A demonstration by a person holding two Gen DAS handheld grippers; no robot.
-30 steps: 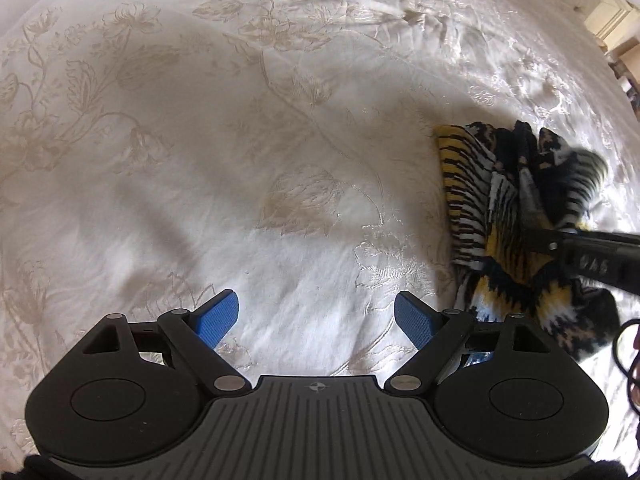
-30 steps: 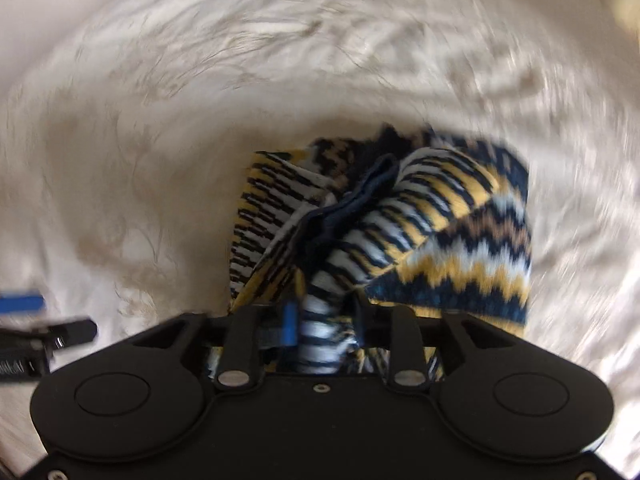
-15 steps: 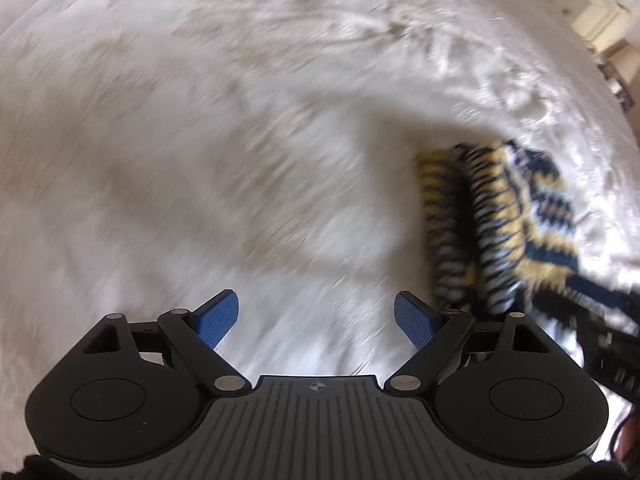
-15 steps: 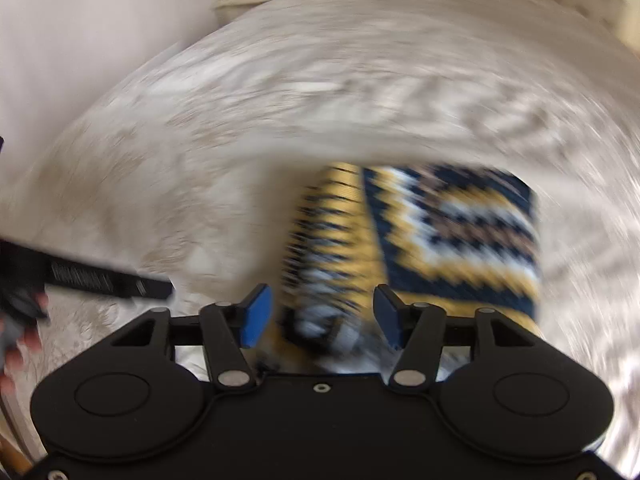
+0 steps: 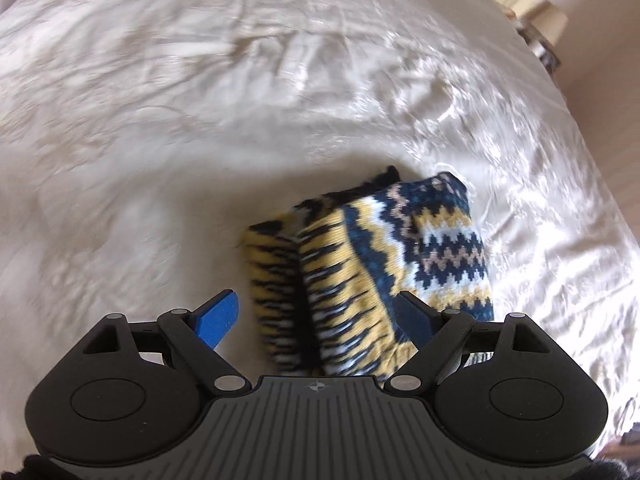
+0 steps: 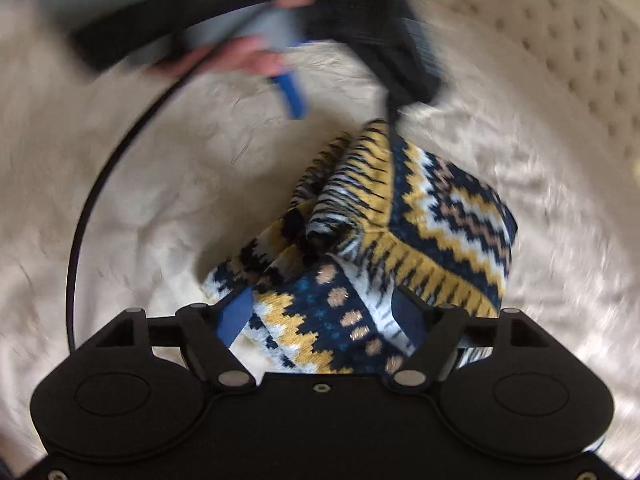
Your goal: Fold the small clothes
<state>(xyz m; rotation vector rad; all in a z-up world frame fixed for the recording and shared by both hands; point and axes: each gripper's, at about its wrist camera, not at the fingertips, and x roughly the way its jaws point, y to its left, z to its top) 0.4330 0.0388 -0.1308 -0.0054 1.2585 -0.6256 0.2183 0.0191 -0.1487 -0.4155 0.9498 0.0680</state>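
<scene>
knitted garment (image 5: 372, 264): one, zigzag pattern in navy, yellow and white, lying bunched on the bedspread (image 5: 200, 128), lower centre of both views.
grippers: two, each with two blue-padded fingers.
left gripper (image 5: 316, 314): fingers wide apart, straddling the near end of the garment; the left pad is clear of the cloth, and contact at the right pad cannot be told.
right gripper (image 6: 320, 314): jaws have just been opening, now spread; the garment's near fold lies between them, not pinched.
hand (image 6: 256, 60): one, blurred, upper left of the right wrist view.
headboard (image 6: 560, 52): one, tufted, upper right of that view.
</scene>
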